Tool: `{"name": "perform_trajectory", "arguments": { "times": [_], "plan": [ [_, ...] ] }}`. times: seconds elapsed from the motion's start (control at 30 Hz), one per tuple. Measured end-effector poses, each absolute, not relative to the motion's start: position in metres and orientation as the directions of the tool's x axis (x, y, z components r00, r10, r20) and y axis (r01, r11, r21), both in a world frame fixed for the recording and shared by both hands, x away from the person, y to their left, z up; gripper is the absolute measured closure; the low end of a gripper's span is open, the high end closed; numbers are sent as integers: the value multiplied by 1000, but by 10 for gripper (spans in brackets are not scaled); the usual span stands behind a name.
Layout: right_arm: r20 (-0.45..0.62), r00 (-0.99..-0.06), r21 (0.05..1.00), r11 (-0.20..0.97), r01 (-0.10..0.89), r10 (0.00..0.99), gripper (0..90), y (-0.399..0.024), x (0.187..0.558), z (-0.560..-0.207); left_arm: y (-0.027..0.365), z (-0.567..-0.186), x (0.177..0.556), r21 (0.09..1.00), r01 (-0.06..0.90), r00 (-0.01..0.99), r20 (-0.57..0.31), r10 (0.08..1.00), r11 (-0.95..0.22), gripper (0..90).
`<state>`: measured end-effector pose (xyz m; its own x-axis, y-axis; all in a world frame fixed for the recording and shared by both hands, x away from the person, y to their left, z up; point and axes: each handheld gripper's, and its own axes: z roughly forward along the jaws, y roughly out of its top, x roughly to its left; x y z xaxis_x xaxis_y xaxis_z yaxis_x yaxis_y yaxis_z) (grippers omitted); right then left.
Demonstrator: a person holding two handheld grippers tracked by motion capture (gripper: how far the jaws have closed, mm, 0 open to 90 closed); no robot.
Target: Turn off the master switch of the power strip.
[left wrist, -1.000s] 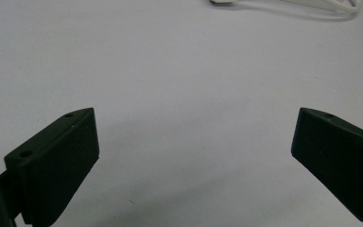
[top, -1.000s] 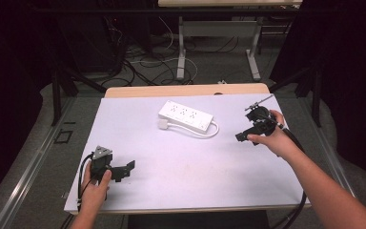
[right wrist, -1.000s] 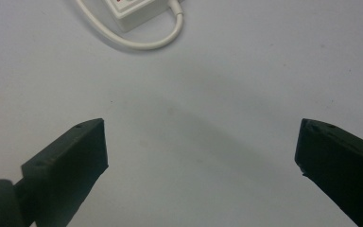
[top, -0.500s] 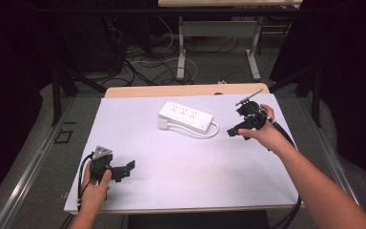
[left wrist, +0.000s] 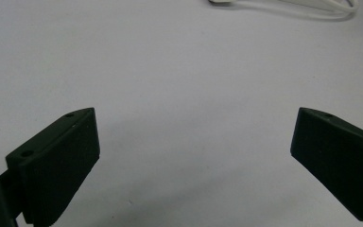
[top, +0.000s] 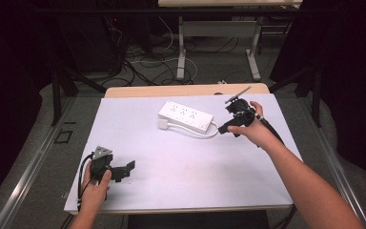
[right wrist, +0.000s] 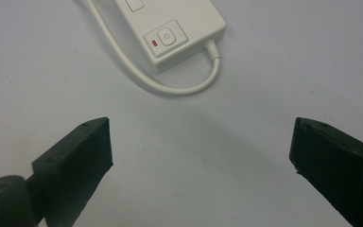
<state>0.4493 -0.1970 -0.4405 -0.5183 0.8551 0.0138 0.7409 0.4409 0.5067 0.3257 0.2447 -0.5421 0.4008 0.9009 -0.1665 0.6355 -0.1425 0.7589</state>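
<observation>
White power strip (top: 186, 116) upper centre of frame on white table (top: 181, 167), cord (right wrist: 170, 85) looping off its switch end. Right gripper (top: 225, 128) just beside that end, jaws spread, empty. Left gripper (top: 126, 169) lower left, jaws spread, empty.

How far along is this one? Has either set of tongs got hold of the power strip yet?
Nothing looks done yet. The power strip lies flat on the table, cord looped beside it. The right tongs, open, hover near its switch end. The left tongs, open, rest far off. Any grasp remains.
</observation>
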Motion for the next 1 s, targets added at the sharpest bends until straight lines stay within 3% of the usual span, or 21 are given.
{"name": "perform_trajectory", "arguments": {
  "times": [0.4, 0.57, 0.67, 0.8, 0.87, 0.93, 1.0],
  "plan": [
    [29, -513, 513, 427, 744, 858, 71, -181, 462, -442, 246, -542, 325, 755, 640, 402, -173, 899, -141, 21],
    [30, -494, 499, 415, 760, 869, 147, -176, 468, -443, 245, -542, 326, 753, 642, 403, -176, 898, -140, 21],
    [50, -490, 530, 392, 752, 870, 149, -175, 470, -446, 246, -543, 326, 753, 643, 402, -176, 899, -140, 21],
    [33, -457, 499, 382, 778, 889, 160, -173, 473, -446, 246, -543, 326, 753, 643, 402, -176, 899, -140, 21],
    [45, -451, 501, 371, 782, 891, 197, -173, 474, -447, 246, -543, 326, 752, 644, 401, -178, 899, -139, 21],
    [43, -439, 514, 357, 780, 897, 321, -173, 477, -448, 246, -543, 326, 751, 646, 401, -181, 898, -137, 21],
    [40, -432, 517, 351, 780, 901, 356, -173, 478, -448, 246, -543, 326, 750, 647, 402, -185, 897, -135, 21]
  ]
}}
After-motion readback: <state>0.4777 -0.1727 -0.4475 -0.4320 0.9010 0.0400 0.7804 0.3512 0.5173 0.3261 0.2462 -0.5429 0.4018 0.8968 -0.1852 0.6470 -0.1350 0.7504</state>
